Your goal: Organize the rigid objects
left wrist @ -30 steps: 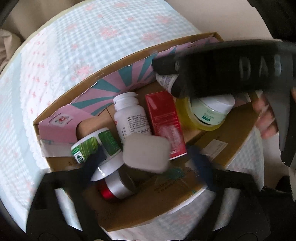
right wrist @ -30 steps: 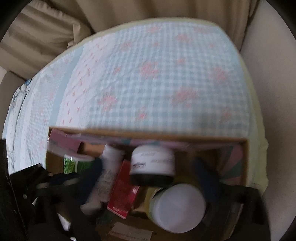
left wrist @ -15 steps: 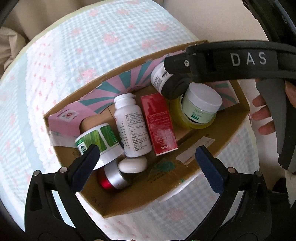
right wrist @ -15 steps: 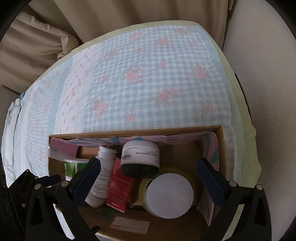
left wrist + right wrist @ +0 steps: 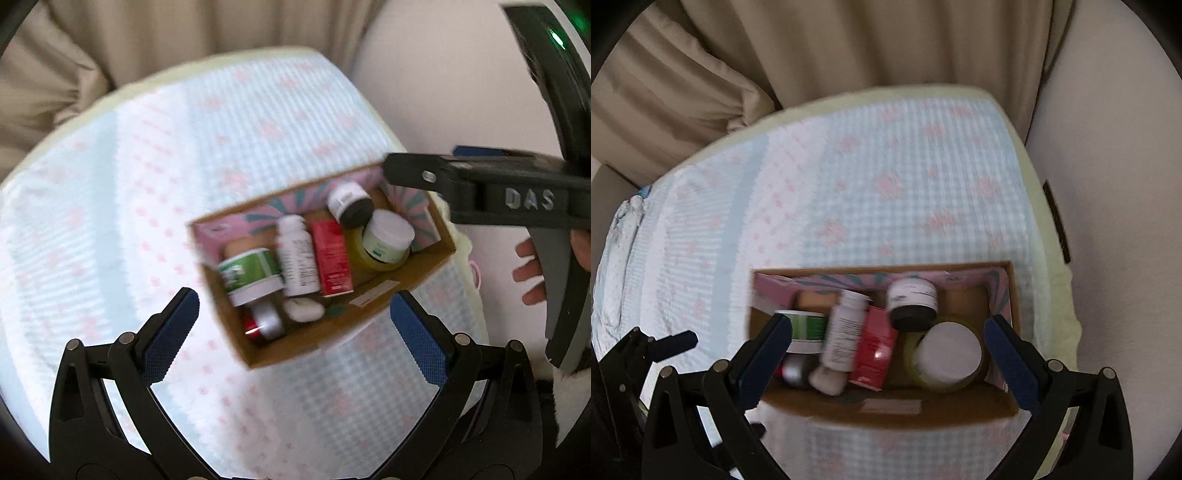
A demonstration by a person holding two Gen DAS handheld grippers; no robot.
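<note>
Since the bottles, jars and red pack all lie inside the cardboard box (image 5: 886,410) near the bed's (image 5: 849,177) front edge, the tidying looks nearly done, and the left gripper (image 5: 293,325) and right gripper (image 5: 888,354) both hang wide apart, holding nothing.

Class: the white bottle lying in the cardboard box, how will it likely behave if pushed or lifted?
The white bottle looks like rigid plastic, so probably stiff. It lies on its side, a cylinder, so it might roll, though the red carton and green-labelled jar beside it should check that. Its smooth wall may be slippery.
</note>
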